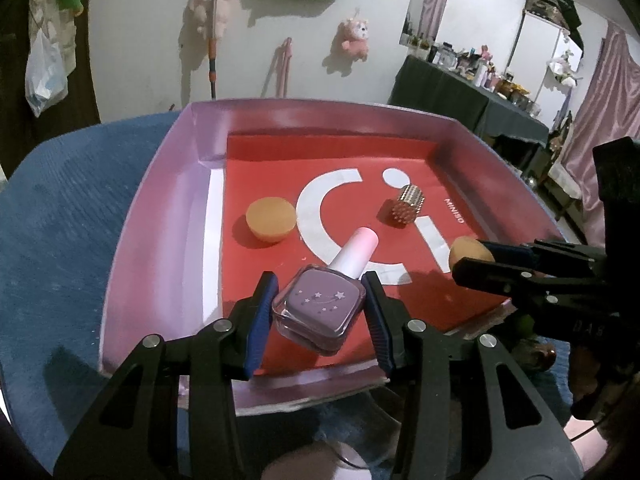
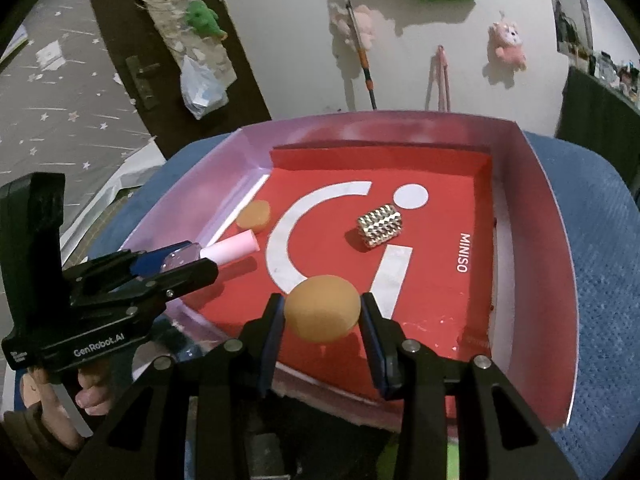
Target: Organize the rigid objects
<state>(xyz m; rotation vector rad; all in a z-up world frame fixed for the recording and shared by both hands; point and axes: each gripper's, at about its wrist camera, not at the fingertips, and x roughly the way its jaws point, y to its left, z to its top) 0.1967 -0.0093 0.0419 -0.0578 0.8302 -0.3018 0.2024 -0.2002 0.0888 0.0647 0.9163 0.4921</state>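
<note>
Left gripper (image 1: 320, 304) is pinching a lilac nail polish bottle (image 1: 318, 310) by its square body, pink cap pointing toward the tray's far wall, over the near edge of the pink-walled tray (image 1: 160, 216). Right gripper (image 2: 320, 320) is clamping an orange sponge puff (image 2: 322, 308) above the near edge. A second puff (image 1: 271, 220) is lying near the left wall; a gold studded cylinder (image 1: 406, 204) is sitting mid-tray on the red liner (image 1: 260, 160).

Left wrist view: close, looks steeply down along left hand-held gripper (image 1: 320, 304) into tray (image 1: 160, 240), toward wall. Right wrist view: same from right hand-held gripper (image 2: 320, 320). Both share tray interior, wall, each other's gripper.
</note>
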